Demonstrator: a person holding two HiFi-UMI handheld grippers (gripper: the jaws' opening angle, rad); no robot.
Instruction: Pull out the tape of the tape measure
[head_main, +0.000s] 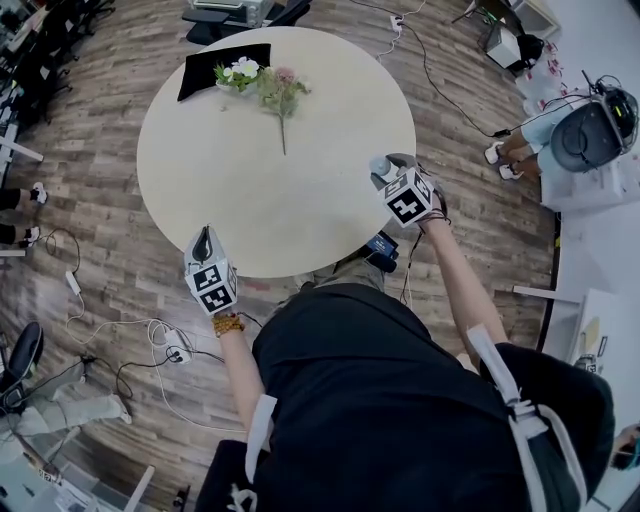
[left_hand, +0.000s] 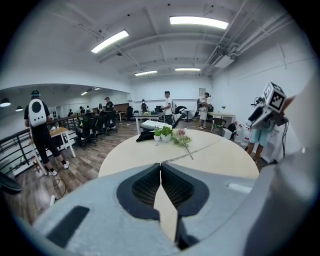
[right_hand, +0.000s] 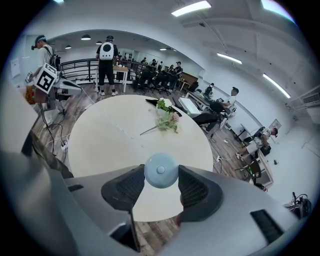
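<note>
I am looking down on a round table (head_main: 230, 170) with a pale cream top, standing on a wood-plank floor (head_main: 110, 120). In the left gripper view I can make out a thin seam running across the top. At the far rim lies a black cloth (head_main: 222, 68). Small white pots of green plants (head_main: 238, 74) stand at its right end. Just beside them a cut flower sprig (head_main: 281, 100) lies flat, its blooms by the pots and its stem pointing toward the table's middle. Loose cables (head_main: 150, 322) lie on the floor off the near left side.
</note>
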